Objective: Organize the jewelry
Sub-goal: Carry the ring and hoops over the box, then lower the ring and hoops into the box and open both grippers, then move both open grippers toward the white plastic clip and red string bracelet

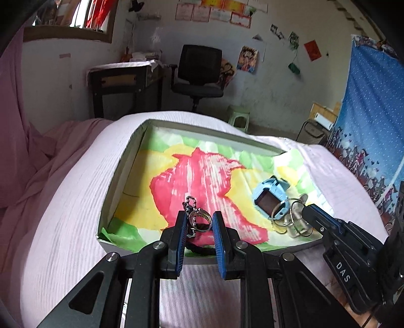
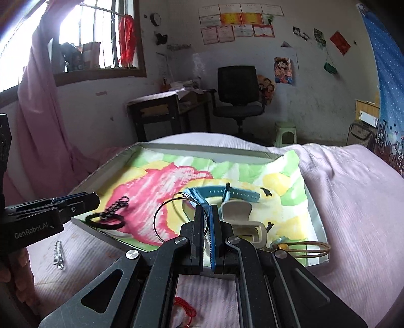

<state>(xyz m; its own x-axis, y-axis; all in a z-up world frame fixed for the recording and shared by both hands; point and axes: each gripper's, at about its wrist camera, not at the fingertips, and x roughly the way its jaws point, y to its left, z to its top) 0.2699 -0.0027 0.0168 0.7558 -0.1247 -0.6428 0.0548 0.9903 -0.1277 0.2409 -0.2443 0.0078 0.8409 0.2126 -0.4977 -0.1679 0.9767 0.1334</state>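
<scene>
Left tongs point(image 1: 199, 223) spread, keychain point(image 1: 195, 217) lying between blades in tray point(image 1: 118, 176) on bed point(image 1: 63, 201), near edge. Right tongs point(image 2: 205, 214) pressed on wire ring point(image 2: 161, 219) at tray's near right; blue watch point(image 2: 222, 193) just beyond, hair clip point(image 2: 242, 217) to right.

My both wrist cameras sit low, close over tray's point(image 1: 126, 161) near edge, facing far wall; share tray point(image 2: 106, 164), chair point(image 1: 199, 73).

"DAS" stands in white on the right gripper point(image 1: 306, 214). "GenRobot.AI" stands in white on the left gripper point(image 2: 93, 199). The wall papers point(image 2: 237, 22) are too small to read.
</scene>
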